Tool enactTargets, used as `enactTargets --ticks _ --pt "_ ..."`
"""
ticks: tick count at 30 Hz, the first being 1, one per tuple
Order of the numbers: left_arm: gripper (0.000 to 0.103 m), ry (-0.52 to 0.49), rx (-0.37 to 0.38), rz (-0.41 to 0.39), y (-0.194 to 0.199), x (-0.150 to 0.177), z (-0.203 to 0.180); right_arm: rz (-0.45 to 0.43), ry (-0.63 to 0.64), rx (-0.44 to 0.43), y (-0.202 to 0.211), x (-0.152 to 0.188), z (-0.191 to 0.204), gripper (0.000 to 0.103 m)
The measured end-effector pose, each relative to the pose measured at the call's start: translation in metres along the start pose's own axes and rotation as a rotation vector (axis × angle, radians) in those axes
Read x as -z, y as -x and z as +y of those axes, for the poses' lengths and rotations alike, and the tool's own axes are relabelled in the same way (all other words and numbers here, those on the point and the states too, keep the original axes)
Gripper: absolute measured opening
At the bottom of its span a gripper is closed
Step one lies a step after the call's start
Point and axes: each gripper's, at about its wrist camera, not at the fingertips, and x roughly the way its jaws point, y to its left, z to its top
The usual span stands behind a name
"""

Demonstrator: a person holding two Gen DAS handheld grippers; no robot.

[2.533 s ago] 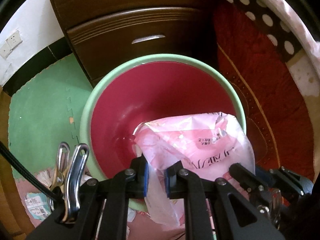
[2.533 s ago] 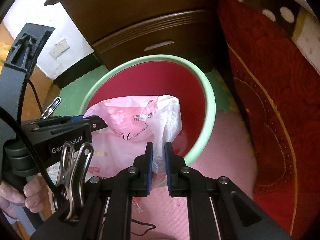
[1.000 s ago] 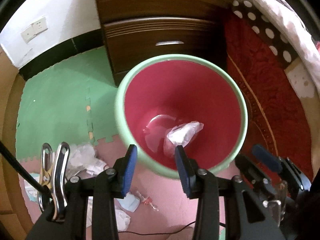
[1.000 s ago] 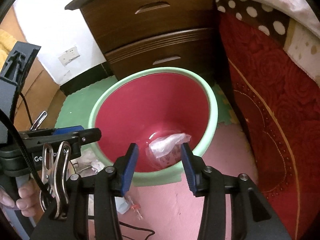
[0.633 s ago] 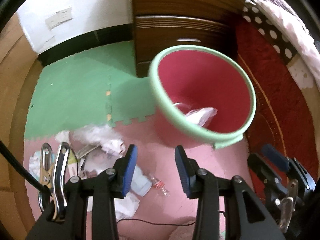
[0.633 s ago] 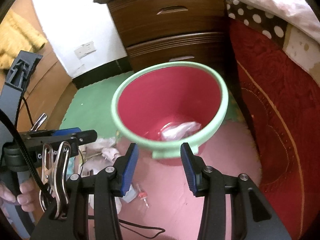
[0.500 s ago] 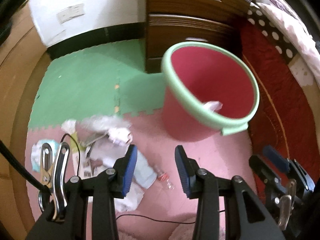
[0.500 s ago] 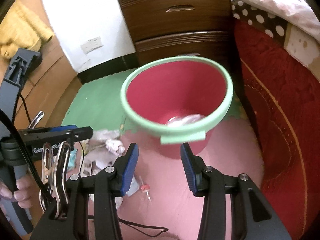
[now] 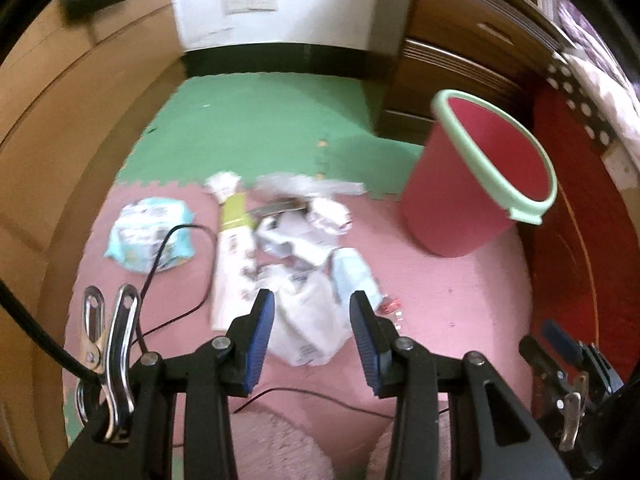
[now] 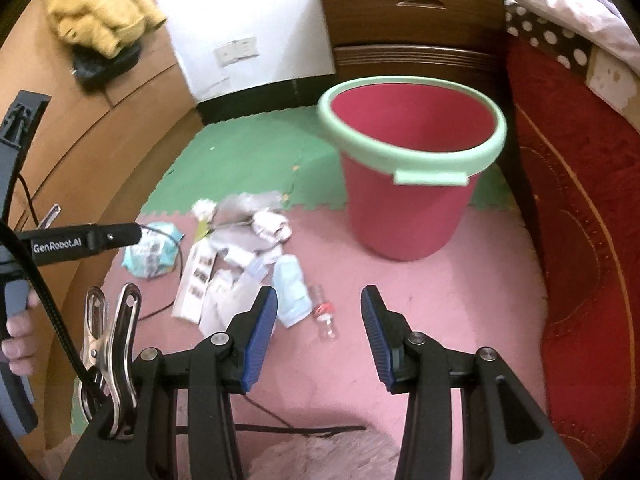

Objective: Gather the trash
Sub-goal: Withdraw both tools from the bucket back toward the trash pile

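Left wrist view: the left gripper (image 9: 312, 334) is hanging over a pink floor mat (image 9: 448, 304), its blue-padded jaws standing apart with nothing gripped between them. Below it a pile of trash (image 9: 288, 248) is lying scattered: crumpled white paper, a flat white carton with a green top, a pale blue packet (image 9: 150, 232); their printing is too blurred to read. A red bucket (image 9: 476, 184) with a mint-green rim is standing well to the right. In the right wrist view the right gripper (image 10: 318, 332) is likewise gaping empty, and "GenRobot.AI" is showing on the other tool's arm.
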Motion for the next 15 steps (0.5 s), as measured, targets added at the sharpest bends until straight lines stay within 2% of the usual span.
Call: enactTargets --ticks 8,14,15 --pt "0.041 0.135 -0.081 -0.011 0.026 0.032 0.073 0.02 0.115 -0.048 0.002 0.02 0.039 0.045" --pt "0.041 0.249 -0.192 -0.052 0.063 0.049 0.135 0.017 0.166 -0.076 0.001 0.023 0.059 0.045" --pt "0.041 0.267 -0.228 -0.06 0.072 0.052 0.147 0.018 0.172 -0.081 -0.001 0.024 0.063 0.045"
